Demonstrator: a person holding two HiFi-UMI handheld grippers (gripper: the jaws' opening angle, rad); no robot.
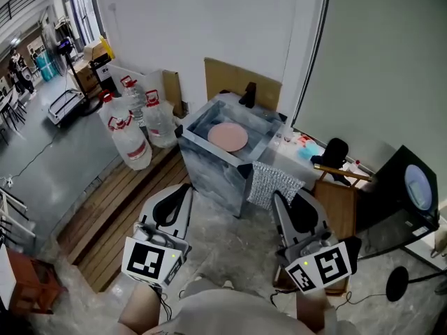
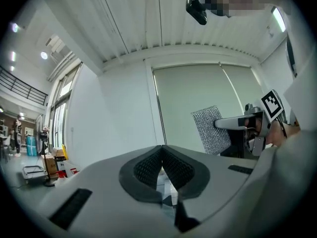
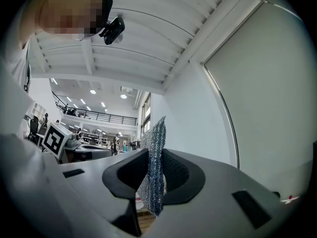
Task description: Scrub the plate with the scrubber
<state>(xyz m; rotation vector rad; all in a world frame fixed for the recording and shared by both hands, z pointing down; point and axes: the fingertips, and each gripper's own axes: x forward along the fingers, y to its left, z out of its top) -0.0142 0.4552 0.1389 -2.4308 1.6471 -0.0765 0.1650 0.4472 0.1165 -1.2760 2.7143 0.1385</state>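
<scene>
Right gripper view is showing the right gripper (image 3: 154, 172) clamping the scrubber (image 3: 155, 143); the left gripper (image 2: 161, 163) is sitting closed, empty. The step probably wants the scrubber pressing flat onto the plate (image 1: 228, 137).

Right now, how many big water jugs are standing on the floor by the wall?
4, clustered left of the basin: front jug, left jug, back jug, and right jug beside the basin. More may hide behind them.

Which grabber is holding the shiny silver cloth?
The right gripper, pinching the silver mesh scrubber; the left gripper is shut on nothing.
</scene>
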